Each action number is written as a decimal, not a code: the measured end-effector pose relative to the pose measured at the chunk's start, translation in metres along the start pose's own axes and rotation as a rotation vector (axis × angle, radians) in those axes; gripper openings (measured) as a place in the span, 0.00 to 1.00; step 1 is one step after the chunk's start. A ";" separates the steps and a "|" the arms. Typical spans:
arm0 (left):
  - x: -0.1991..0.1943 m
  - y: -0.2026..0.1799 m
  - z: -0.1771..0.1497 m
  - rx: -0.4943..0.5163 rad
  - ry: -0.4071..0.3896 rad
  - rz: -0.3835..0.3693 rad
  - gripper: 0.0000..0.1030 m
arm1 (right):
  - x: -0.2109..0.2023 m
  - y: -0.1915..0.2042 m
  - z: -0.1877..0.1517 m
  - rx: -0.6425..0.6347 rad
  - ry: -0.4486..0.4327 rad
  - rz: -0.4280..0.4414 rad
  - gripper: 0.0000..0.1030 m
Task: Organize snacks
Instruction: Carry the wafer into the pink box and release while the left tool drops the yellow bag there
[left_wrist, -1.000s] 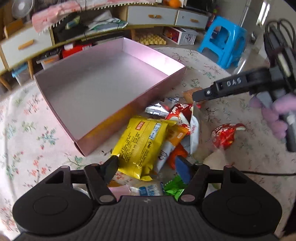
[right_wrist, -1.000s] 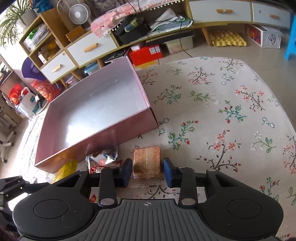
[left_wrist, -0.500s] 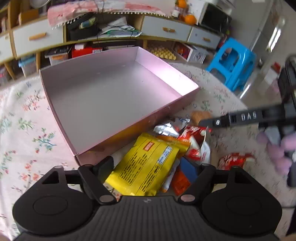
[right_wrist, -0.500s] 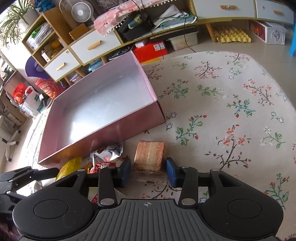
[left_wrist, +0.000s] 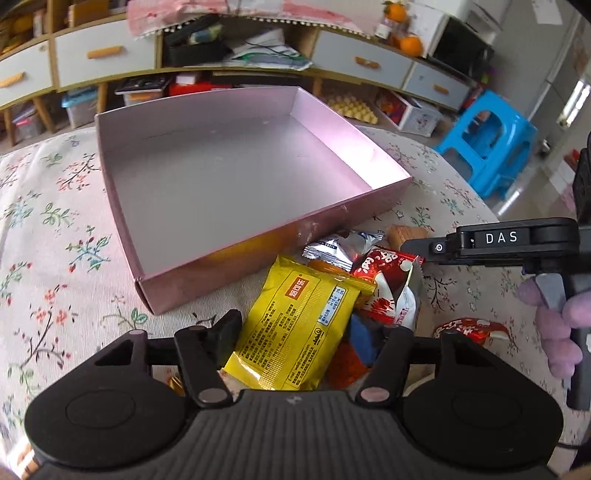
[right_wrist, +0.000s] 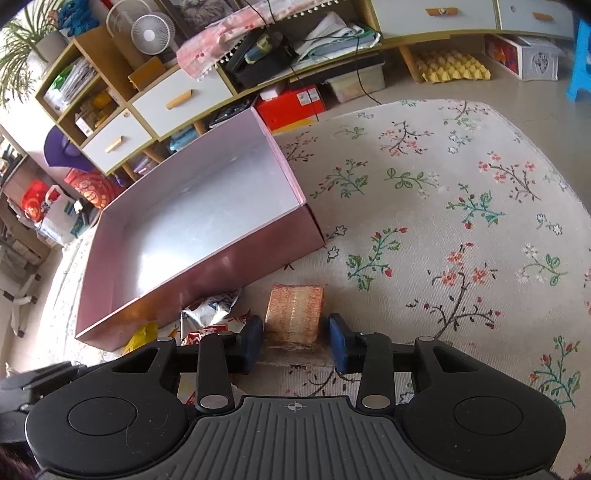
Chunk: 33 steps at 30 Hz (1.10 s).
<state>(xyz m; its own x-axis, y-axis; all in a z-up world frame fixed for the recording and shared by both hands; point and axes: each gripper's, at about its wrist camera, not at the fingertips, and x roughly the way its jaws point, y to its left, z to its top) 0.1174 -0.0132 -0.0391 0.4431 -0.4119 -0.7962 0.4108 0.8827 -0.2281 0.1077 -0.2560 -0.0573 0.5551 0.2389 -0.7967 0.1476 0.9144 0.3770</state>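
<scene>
**A:** Floral cloth covers the tabletop (right_wrist: 461, 206), with cluttered shelves behind it. The yellow snack packet (left_wrist: 299, 328) lies on the heap of wrappers just in front of the pink box (left_wrist: 177, 273), which has nothing in it yet. The left tool (left_wrist: 303, 332) straddles that packet, and its jaws have just been closing around it, though I can't tell whether the pads are pressing on it yet.

**B:** And the right tool (right_wrist: 295, 338)?

**A:** Its jaws stand slightly apart on either side of the brown wafer block (right_wrist: 295, 312), with a sliver of gap on each side, so nothing is clamped. That block sits on the cloth just beside the box's near corner.

**B:** What makes for a clean grab?

**A:** I'd say squeeze the yellow packet across its middle, not the crinkly edge, so the red wrapper (left_wrist: 388, 284) underneath isn't dragged along. Lift it clear of the box wall before moving it over.

**B:** Changed from a second back?

**A:** The left camera now shows the packet deeper between the fingers and the box more square-on. The right view is nearly the same.
</scene>
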 end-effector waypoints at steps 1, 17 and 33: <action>-0.001 0.000 0.000 -0.018 -0.002 0.000 0.56 | -0.001 0.000 0.000 0.005 0.005 -0.001 0.36; -0.026 0.002 0.005 -0.096 -0.061 -0.014 0.55 | -0.024 0.000 0.010 0.117 0.012 0.065 0.35; -0.022 0.008 0.040 -0.125 -0.194 0.073 0.55 | -0.029 0.024 0.046 0.130 -0.075 0.198 0.35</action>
<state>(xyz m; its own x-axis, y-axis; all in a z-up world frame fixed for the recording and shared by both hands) 0.1426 -0.0061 -0.0013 0.6176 -0.3709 -0.6935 0.2751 0.9280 -0.2513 0.1324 -0.2562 -0.0038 0.6425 0.3795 -0.6657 0.1313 0.8013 0.5836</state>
